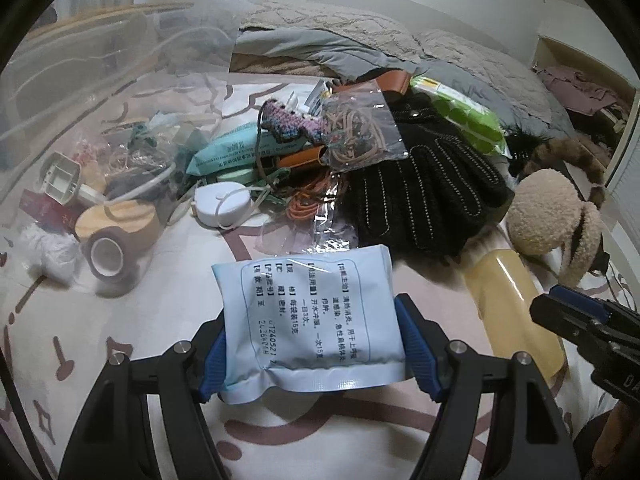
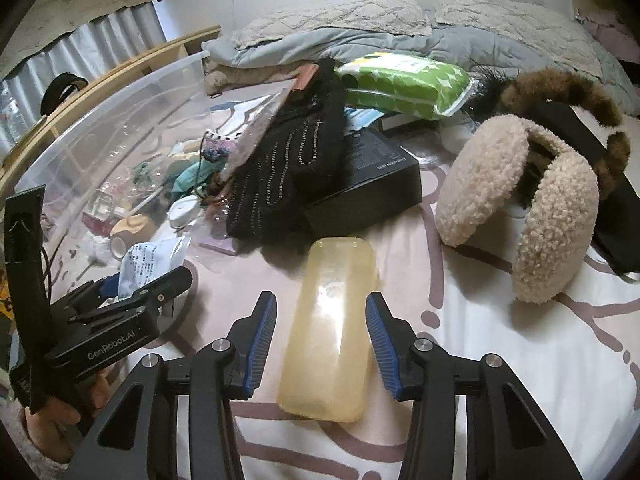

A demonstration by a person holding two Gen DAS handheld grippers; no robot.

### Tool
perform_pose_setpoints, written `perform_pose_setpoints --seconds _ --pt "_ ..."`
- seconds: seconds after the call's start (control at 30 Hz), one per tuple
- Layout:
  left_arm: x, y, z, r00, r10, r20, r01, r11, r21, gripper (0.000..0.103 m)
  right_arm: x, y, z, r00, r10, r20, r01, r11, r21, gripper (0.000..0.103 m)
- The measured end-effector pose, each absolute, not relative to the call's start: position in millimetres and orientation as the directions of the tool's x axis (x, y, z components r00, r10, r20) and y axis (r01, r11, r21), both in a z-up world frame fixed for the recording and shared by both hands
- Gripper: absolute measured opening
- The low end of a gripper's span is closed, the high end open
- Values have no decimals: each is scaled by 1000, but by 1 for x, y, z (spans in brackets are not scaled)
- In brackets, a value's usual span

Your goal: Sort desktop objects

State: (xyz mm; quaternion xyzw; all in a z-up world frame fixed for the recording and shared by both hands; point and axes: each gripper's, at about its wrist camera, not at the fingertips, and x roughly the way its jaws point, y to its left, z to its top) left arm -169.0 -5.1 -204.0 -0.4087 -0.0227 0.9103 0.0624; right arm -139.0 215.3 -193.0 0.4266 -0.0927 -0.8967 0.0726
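My left gripper (image 1: 310, 332) is shut on a pale blue sachet (image 1: 304, 304) with printed text, its blue pads (image 1: 416, 344) pressing both side edges and holding it above the patterned sheet. The right wrist view shows that gripper (image 2: 160, 284) and sachet (image 2: 148, 260) at the left, beside the clear bin. A yellowish translucent phone case (image 2: 328, 336) lies flat on the sheet between the fingers of my right gripper (image 2: 321, 298). The jaws stand open: the left pad is clear of the case and the right pad is at its edge. The case (image 1: 508, 300) also shows in the left wrist view, with the right gripper (image 1: 560, 304) beside it.
A clear plastic bin (image 2: 120, 112) stands at the left, with a tape roll (image 1: 106, 256) and several small items seen through its wall. Behind the case lie a black knit garment (image 2: 288, 168), a black box (image 2: 376, 176), a green dotted pack (image 2: 404, 80) and beige earmuffs (image 2: 520, 208).
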Motion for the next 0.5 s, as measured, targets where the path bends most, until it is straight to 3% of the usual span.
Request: perform_pose_setpoints --seconds 0.5 --pt "-168 0 -211 -637 154 -755 -117 -988 -103 74 -157 209 -214 -571 -156 -806 1 -982 189 47"
